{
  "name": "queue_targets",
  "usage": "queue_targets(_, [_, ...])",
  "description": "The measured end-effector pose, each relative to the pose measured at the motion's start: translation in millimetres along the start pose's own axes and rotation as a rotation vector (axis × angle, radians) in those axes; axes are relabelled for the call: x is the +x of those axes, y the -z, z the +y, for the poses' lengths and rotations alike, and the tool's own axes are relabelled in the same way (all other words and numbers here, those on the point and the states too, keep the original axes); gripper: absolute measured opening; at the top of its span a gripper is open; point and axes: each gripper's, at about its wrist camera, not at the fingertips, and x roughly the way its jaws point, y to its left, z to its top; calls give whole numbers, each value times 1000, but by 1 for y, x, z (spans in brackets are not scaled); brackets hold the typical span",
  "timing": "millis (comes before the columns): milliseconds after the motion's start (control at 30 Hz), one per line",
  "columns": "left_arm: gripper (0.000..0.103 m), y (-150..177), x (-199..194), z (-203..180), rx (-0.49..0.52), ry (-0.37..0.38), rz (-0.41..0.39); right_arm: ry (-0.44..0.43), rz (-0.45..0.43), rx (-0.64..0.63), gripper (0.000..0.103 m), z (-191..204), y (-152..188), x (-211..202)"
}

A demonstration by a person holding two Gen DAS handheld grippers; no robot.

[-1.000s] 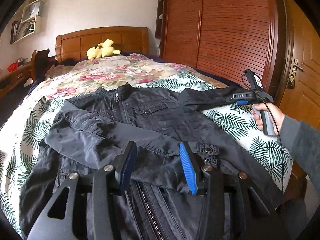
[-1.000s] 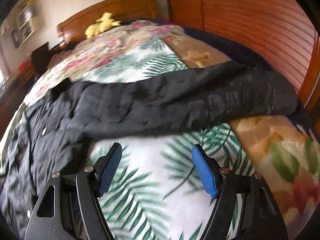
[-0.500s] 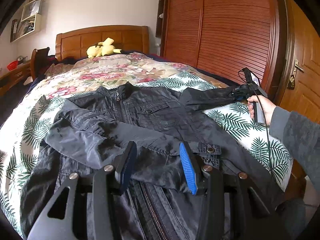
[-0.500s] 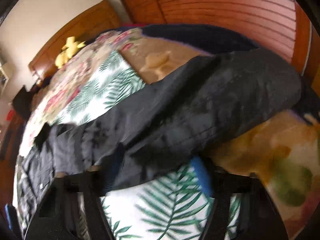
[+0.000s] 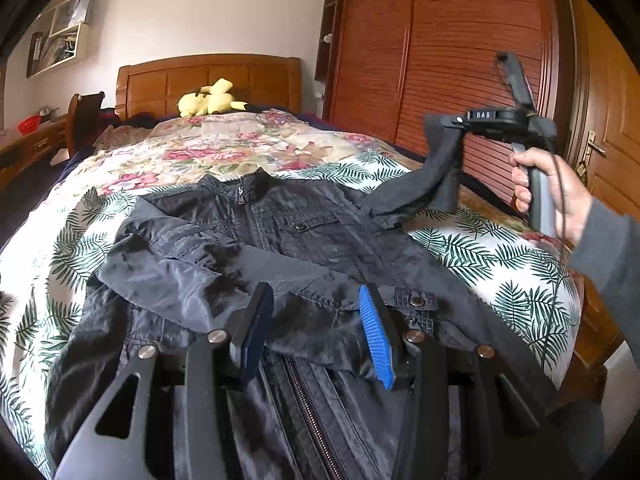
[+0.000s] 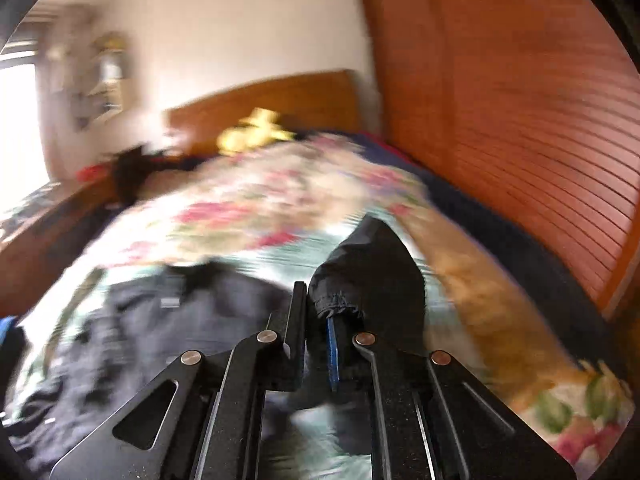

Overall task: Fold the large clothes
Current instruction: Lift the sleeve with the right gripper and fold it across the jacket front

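- Jacket (image 5: 288, 248) lies spread on the bed (image 5: 500, 264), ready for folding.
- Right gripper (image 6: 316, 320) fingers just closed, pinching the sleeve (image 5: 436, 176) at two o'clock, probably to fold inward.
- Left gripper (image 5: 316, 332) fingers hover apart over the other cuff.

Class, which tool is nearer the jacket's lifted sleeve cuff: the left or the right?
Right. The right tool is shut on the sleeve cuff; the left tool sits apart over the jacket's hem.

Soft daylight; right view motion-blurred.

Yellow plush toy (image 5: 210, 100), wooden headboard (image 5: 208, 80), wardrobe (image 5: 440, 60)
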Motion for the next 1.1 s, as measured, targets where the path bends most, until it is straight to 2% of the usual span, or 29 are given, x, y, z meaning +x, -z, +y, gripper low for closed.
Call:
queue_targets(133, [44,5,-4,4,0,-14,14,-139,15,-97,6,74,14,-14])
queue_targets(233, [44,8,-10,6,9,-30,24,-193,61,-115,6,107,31,-15])
queue_targets(633, [44,13,-54,22,28,-43,-23,-172,263,-184,7,149,96,-6])
queue_targets(800, [44,13,-75,31,45,-57,-49,-159,346,-176,17,146,134,-7])
queue_targets(867, [44,15,-83,37,46,-62,-54,-151,377,-193,35,147,146,-11])
queue_targets(933, [44,17,-89,43,45,-70,-54,-155,388,-205,42,150,157,-19])
queue_targets(1100, [44,22,-105,62,42,-100,-63,-133,342,-236,45,153,168,-42])
